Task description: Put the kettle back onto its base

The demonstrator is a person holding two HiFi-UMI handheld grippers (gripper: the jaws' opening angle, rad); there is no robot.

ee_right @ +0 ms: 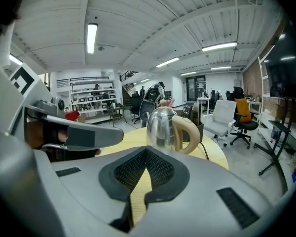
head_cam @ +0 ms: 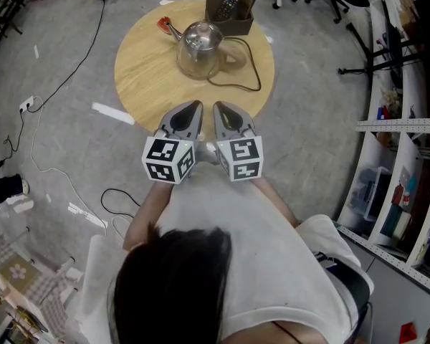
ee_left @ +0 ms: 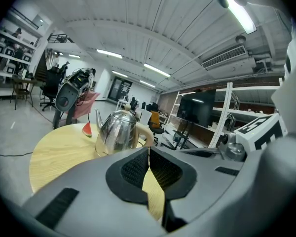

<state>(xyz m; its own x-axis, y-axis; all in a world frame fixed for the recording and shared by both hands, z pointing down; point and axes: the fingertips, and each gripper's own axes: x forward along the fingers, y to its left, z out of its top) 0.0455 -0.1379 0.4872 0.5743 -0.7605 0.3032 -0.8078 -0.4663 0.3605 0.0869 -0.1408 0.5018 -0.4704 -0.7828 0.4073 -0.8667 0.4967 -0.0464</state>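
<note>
On the round wooden table (head_cam: 140, 77) the steel kettle (head_cam: 199, 49) stands upright, well ahead of the left gripper (ee_left: 148, 154) and right gripper (ee_right: 146, 154), both with jaws pressed together on nothing. The left gripper view catches a red wedge (ee_left: 87, 129) beside the spout, which the right gripper view does not show.

Grey concrete floor (head_cam: 322, 120) strewn with cables (head_cam: 94, 38); round wooden bench (head_cam: 147, 77) at centre; white shelving (head_cam: 408, 185) along the right; ceiling strip lights (ee_right: 92, 37) on.

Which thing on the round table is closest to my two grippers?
The steel kettle, near the middle of the table. The brown box and the small red piece both lie beyond it, at the far edge.
</note>
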